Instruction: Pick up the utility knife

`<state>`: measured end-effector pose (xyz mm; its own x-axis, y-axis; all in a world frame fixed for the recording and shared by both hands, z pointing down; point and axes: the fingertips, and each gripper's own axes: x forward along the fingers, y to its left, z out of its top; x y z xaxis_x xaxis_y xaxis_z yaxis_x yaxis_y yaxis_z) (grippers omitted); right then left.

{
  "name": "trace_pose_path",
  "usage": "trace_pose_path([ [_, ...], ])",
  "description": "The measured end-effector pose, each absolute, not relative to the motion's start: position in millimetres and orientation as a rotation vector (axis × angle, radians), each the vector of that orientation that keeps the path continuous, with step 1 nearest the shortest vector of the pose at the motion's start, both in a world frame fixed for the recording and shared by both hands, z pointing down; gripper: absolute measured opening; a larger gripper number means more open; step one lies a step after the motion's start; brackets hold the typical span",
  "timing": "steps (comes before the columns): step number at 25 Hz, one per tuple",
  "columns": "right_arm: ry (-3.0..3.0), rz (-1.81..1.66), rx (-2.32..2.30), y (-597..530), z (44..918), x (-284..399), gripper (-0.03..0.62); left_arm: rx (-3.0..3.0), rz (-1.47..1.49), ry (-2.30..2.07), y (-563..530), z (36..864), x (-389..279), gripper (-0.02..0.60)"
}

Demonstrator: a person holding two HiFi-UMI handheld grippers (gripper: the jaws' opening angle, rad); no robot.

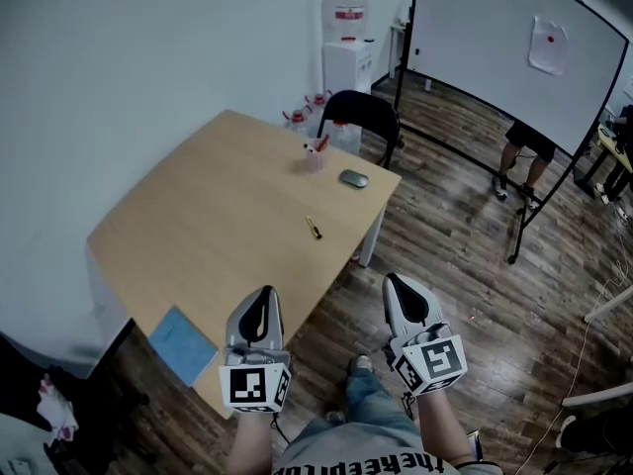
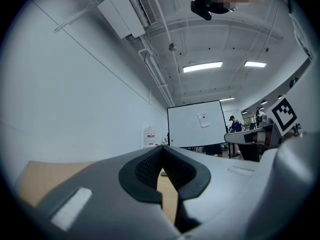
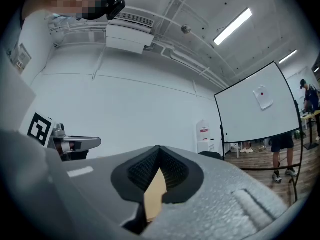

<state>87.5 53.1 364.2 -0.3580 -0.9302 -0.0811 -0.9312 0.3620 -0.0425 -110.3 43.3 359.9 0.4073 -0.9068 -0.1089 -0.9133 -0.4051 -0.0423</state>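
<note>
The utility knife (image 1: 314,228), small and yellow and black, lies on the light wooden table (image 1: 218,216) near its right edge. Both grippers hover level in front of the table's near corner, well short of the knife. My left gripper (image 1: 265,295) is over the table's near edge, its tips touching, nothing held. My right gripper (image 1: 396,281) is over the floor to the right of the table, also shut and empty. In the left gripper view the jaws (image 2: 161,148) meet at the tip. The right gripper view shows its jaws (image 3: 159,148) closed too. Neither gripper view shows the knife.
A grey mouse (image 1: 353,178) and a pink cup (image 1: 316,154) sit at the table's far end. A blue cloth (image 1: 181,342) lies at the near corner. Behind stand a black chair (image 1: 361,117), a water dispenser (image 1: 346,38) and a whiteboard (image 1: 504,38) with a person (image 1: 524,156) by it.
</note>
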Motion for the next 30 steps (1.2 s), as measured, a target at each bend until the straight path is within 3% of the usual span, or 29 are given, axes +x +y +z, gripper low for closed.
trace_pose_path([
  [30, 2.650, 0.020, -1.524, -101, 358, 135, 0.002, -2.436, 0.129, 1.820, -84, 348, -53, 0.020],
])
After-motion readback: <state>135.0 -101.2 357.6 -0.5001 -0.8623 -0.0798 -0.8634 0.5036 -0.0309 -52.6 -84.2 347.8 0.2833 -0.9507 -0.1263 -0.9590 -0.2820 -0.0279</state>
